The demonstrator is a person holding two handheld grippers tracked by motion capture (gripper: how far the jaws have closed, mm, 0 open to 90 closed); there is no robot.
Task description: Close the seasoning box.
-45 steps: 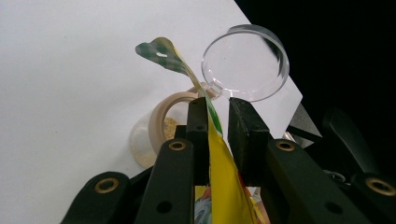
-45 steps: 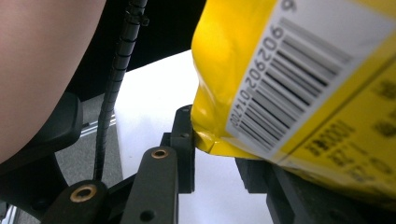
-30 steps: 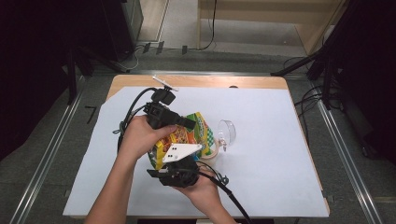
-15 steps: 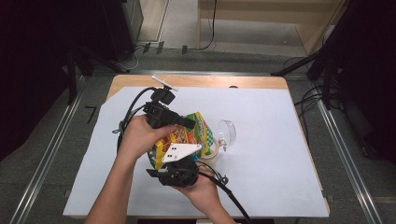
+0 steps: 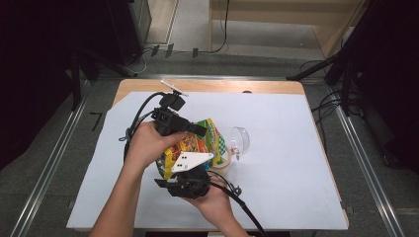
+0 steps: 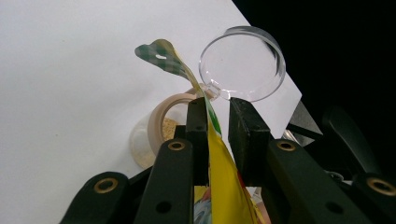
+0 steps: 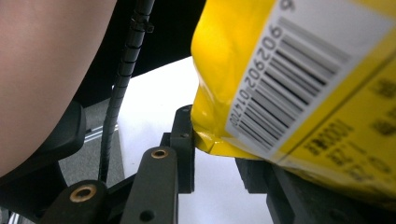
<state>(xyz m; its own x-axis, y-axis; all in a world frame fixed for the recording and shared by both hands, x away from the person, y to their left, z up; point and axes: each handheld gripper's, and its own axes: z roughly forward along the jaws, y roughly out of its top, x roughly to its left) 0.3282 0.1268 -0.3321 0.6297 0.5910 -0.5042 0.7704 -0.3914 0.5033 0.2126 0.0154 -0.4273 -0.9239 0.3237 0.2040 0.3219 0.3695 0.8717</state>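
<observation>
1. Left gripper [image 5: 190, 129] sits over the left-centre of the white sheet [image 5: 296, 163] on the table [image 5: 148, 85], hand wrapped round its body, cable looping off to the left.
2. In the left gripper view [image 6: 217, 119] its jaws stand a small way apart with the top edge of the yellow snack bag [image 6: 219, 177] running up between them. The bag lies against the left jaw; a gap shows on the right side, so I read it as clamped, but pad contact is hard to confirm from this angle.
3. The bag [image 5: 195, 145] is off the sheet, held between the two grippers, its green-checked torn corner [image 6: 161, 56] sticking up past the jaw tips.
4. Right gripper [image 5: 185, 177] is just below the bag in the high view, grey plate on top, cable trailing toward the bottom edge.
5. In the right gripper view [image 7: 219, 154] the bag's bottom corner [image 7: 289, 84], barcode side, sits between the jaws. Cannot tell if the pads actually press on it.
6. Under the bag's open end: a beige round cup [image 6: 161, 121] with crumb-like contents, standing on the sheet.
7. Just right of the cup: a clear plastic lid [image 5: 239, 139], tilted, touching or nearly touching the cup.
</observation>
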